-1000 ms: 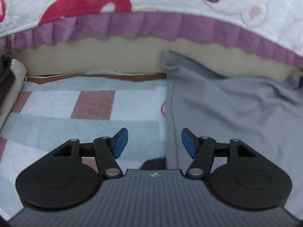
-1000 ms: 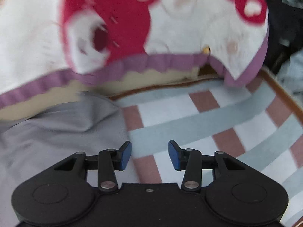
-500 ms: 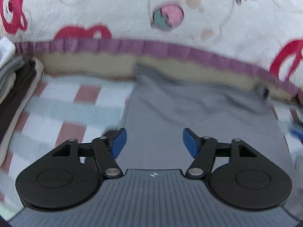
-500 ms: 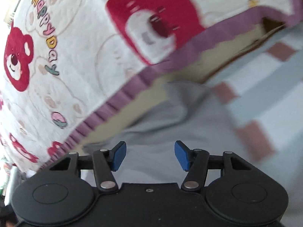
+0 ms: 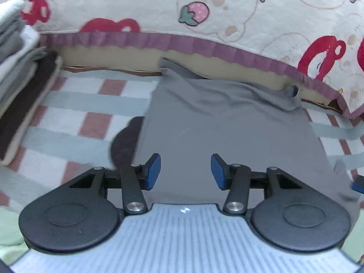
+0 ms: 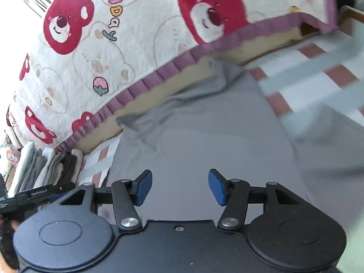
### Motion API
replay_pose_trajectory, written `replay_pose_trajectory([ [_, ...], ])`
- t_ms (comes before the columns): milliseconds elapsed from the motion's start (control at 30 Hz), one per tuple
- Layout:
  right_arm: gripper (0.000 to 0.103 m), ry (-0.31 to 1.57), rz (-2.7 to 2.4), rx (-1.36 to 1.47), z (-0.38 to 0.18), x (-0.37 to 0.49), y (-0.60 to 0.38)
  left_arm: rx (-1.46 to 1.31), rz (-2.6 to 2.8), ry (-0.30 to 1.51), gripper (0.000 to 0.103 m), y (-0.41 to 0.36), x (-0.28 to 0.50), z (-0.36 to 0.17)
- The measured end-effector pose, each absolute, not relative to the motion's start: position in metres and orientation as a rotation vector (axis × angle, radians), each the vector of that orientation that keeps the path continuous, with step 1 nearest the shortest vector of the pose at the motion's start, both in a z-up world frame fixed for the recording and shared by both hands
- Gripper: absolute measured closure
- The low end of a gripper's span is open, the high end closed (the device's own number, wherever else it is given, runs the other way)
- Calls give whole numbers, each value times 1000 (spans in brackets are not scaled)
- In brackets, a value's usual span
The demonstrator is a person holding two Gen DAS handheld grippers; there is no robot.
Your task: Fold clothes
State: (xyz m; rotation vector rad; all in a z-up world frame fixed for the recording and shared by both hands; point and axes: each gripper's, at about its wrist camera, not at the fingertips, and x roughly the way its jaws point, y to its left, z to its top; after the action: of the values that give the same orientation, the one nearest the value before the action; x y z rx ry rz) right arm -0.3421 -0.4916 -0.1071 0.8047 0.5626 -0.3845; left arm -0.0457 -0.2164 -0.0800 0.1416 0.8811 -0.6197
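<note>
From the left wrist, the left gripper [image 5: 185, 174], jaws just narrowed yet apart and empty, hovers above the grey garment [image 5: 227, 132] spread on the checked sheet [image 5: 91, 122] (folded stack [image 5: 20, 68] leftward). From the right wrist, the right gripper [image 6: 179, 187] gapes, gripping nothing, over that garment.

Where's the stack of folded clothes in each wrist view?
Left wrist: the stack of folded clothes stands at the far left edge, upper half, on the checked sheet.
Right wrist: the same stack shows at the lower left, small.
Shared landmark: the quilt's purple frill, running above the grey garment in both.
</note>
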Motion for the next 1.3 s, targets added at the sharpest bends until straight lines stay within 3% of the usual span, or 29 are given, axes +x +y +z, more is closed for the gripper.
replay_pose_trajectory([
  [67,42,573,-399,769,-106,-368,-472,146,-629,899,58,-193,-53,-83],
  [100,42,581,-403,765,-109,-378,-468,141,-610,912,66,-182,-56,-86],
  [267,42,606,-387,790,-113,-381,-457,44,-525,997,66,-125,-70,-92],
  [667,42,691,-343,614,-112,-368,-440,-141,-450,1223,55,-103,-133,-156],
  [867,39,777,-359,736,-174,-403,-459,-193,-463,1314,50,-125,-154,-173],
  [1000,39,741,-327,875,-193,-435,-467,-204,-446,1324,47,-138,-166,-180],
  [1167,39,714,-195,1044,-196,-451,-470,-288,-412,1181,42,-143,-162,-190],
  [1300,39,683,-119,1099,-200,-445,-460,-167,-352,1120,42,-144,-154,-186],
])
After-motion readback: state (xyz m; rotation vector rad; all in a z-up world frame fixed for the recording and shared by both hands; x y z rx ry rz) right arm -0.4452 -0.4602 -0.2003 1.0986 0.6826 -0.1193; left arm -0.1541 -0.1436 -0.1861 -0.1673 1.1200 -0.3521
